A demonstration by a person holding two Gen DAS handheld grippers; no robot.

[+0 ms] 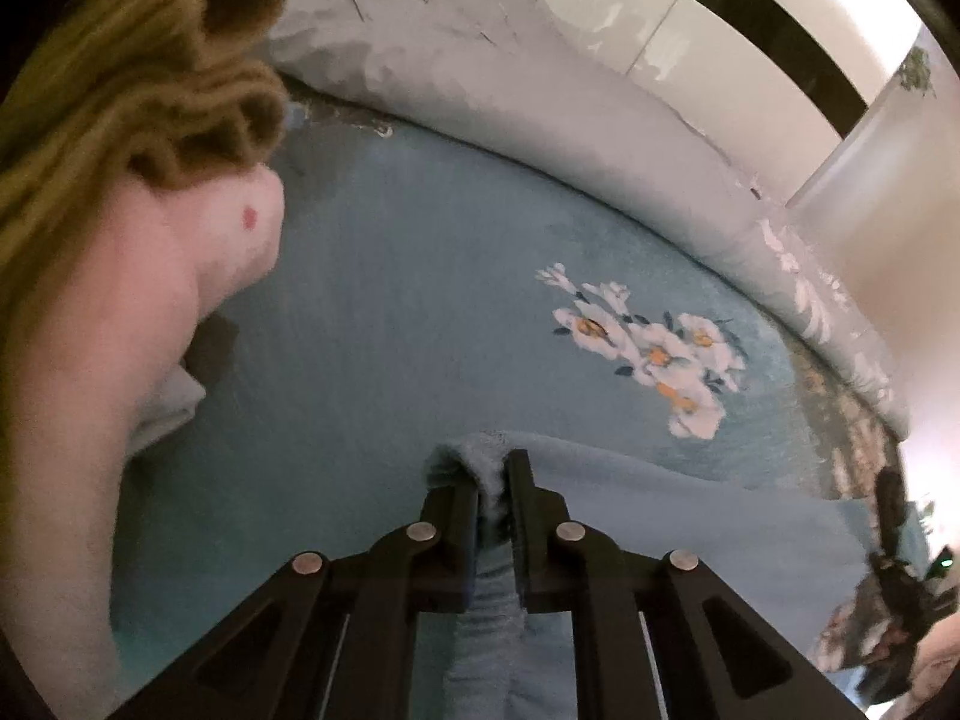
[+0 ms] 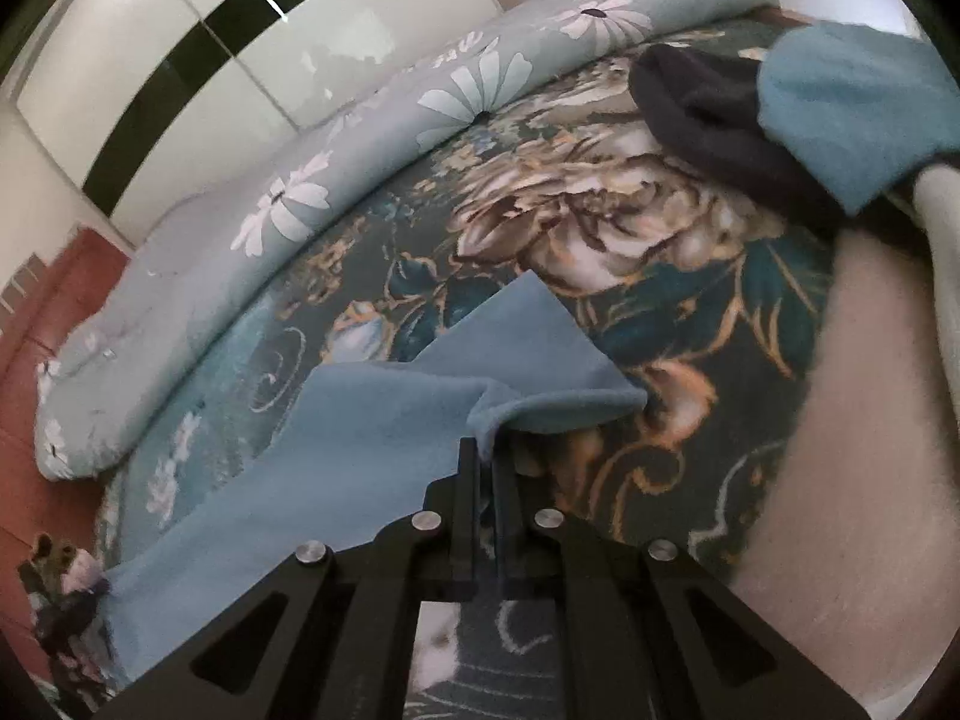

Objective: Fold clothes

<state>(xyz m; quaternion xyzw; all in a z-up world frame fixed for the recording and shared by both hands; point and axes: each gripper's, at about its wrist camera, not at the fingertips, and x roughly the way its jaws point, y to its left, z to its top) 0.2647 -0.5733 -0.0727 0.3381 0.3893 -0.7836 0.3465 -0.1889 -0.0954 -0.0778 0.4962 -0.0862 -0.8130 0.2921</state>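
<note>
Left wrist view. The left tool (image 1: 489,474) is clenched on a fuzzy edge of the blue garment (image 1: 630,516), which runs from the pinch toward 3 o'clock and lies low over the bed (image 1: 372,300). The bed cover here is plain blue with a white flower print (image 1: 648,348) at 2 o'clock. A rolled quilt (image 1: 480,78) borders the bed from 12 to 3 o'clock, with glossy wardrobe doors (image 1: 690,12) beyond it. At 9 to 10 o'clock a pale limb, probably the person's leg (image 1: 120,312), stands close by, and mustard cloth (image 1: 150,72) lies above it.

Right wrist view. The right tool (image 2: 486,456) is closed on another edge of the same blue garment (image 2: 336,438); a loose flap (image 2: 528,342) points toward 12 o'clock, and the rest trails to 8 o'clock. Beneath lies the dark floral part of the bed cover (image 2: 600,228). At 1 to 2 o'clock sit a dark garment (image 2: 708,120) and a teal garment (image 2: 852,102). A pale limb (image 2: 840,420) fills 3 to 4 o'clock.

Step in hand, as judged: the garment is held by two edge points, lifted and spread before a fold. The next move calls for keeping both grips tight, drawing the edge taut, then carrying it over the rest of the cloth and laying it flat.

Open room lies at the bed's centre. The quilt roll, the waiting garments and the limbs limit travel at the margins.
</note>
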